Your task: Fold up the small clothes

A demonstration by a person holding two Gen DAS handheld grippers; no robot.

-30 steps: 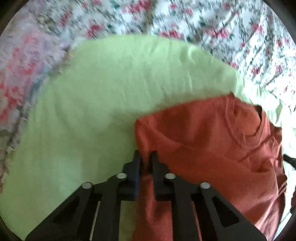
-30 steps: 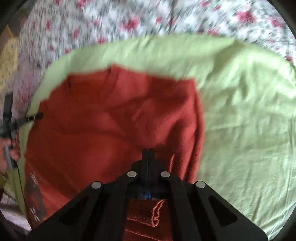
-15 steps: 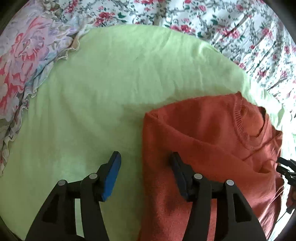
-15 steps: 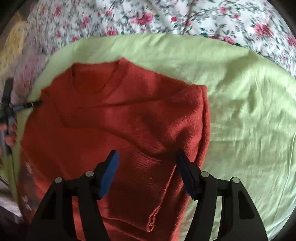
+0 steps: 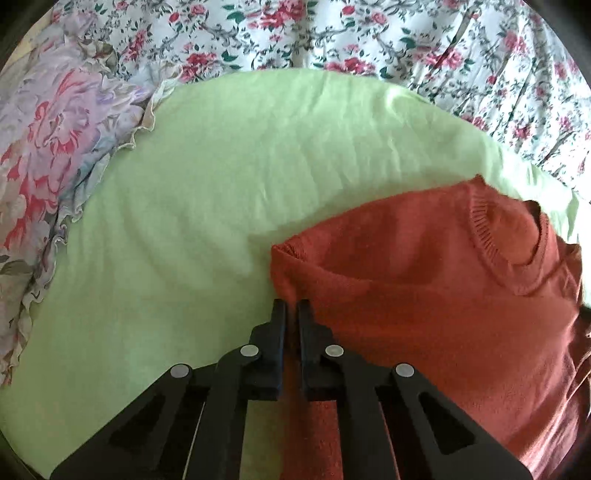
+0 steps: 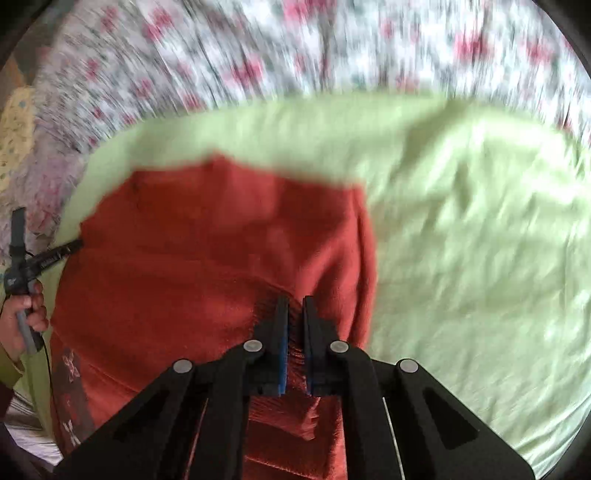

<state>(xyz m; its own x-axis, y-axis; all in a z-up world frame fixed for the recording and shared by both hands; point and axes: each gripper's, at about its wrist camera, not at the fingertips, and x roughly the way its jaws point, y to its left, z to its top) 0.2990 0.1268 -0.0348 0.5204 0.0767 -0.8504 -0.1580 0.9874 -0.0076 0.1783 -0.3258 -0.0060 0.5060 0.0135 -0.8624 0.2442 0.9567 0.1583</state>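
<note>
A rust-red knit sweater [image 5: 424,295] lies on a light green cloth [image 5: 221,184], collar toward the far side. In the left wrist view my left gripper [image 5: 291,306] is at the sweater's left edge just below the shoulder corner, its jaws closing tight on that edge. The right wrist view is blurred; there my right gripper [image 6: 295,301] has its jaws closing on a bunched fold of the sweater [image 6: 203,258] near its right side. The left gripper [image 6: 75,244] also shows at the sweater's far left edge, held by a person's hand [image 6: 22,317].
The green cloth [image 6: 461,240] is spread over a floral bedsheet [image 5: 332,33]. A ruffled floral pillow [image 5: 48,129] lies at the left. Bare green cloth stretches left of the sweater in the left view and right of it in the right view.
Both grippers were shut on the sweater, opened wide half a second ago over its side edges, and are shut on the fabric again. The right view has blurred.
</note>
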